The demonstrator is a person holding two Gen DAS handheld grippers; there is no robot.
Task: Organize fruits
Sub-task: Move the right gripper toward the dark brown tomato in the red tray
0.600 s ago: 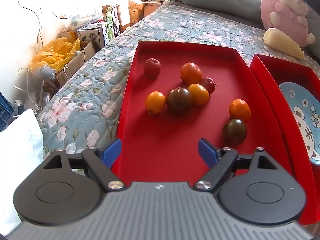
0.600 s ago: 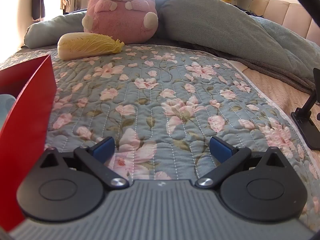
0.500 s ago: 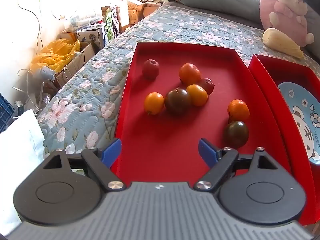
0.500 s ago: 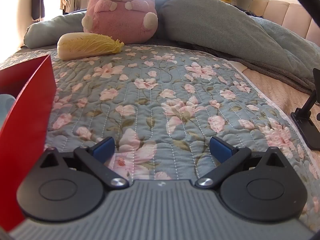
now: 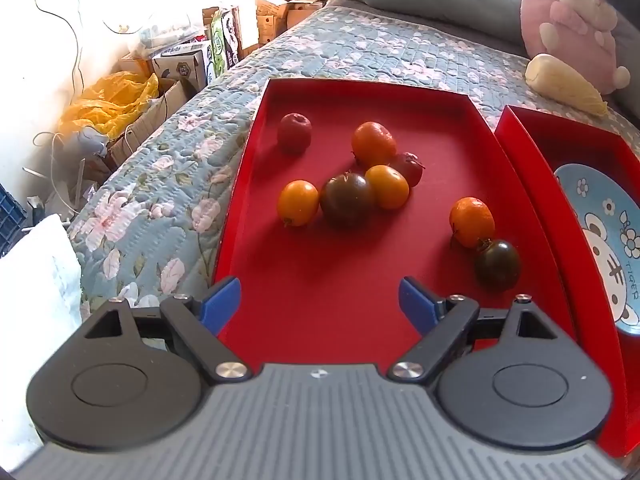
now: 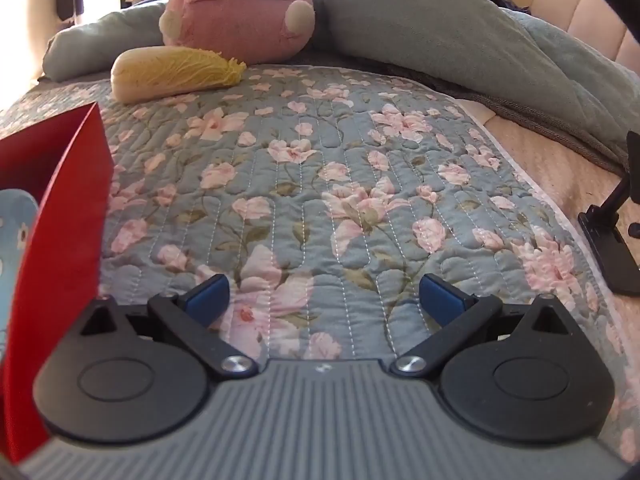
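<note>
A red tray point(image 5: 332, 300) lies on the quilted bed and holds several small fruits: a dark red one point(image 5: 295, 132), orange ones point(image 5: 373, 143) point(image 5: 298, 202) point(image 5: 472, 221), and dark green-brown ones point(image 5: 346, 199) point(image 5: 497, 264). My left gripper point(image 5: 319, 305) hovers open over the tray's near end, nothing between its blue pads. To the right, a second red tray point(image 5: 532, 152) holds a blue cartoon plate point(image 5: 600, 240). My right gripper point(image 6: 323, 293) is open above the bare floral quilt, with that tray's red wall point(image 6: 60, 232) at its left.
A pink plush toy point(image 6: 240, 12), a cabbage-shaped cushion point(image 6: 176, 73) and grey pillows point(image 6: 420, 28) sit at the head of the bed. A black phone stand point(image 6: 612, 240) rests at the right. Cardboard boxes point(image 5: 188, 64) and a yellow bag point(image 5: 108, 100) crowd the floor left of the bed.
The left gripper has shifted slightly, so the fruits sit a bit lower and farther right in its view. The right gripper has tipped down and eased forward a little.
</note>
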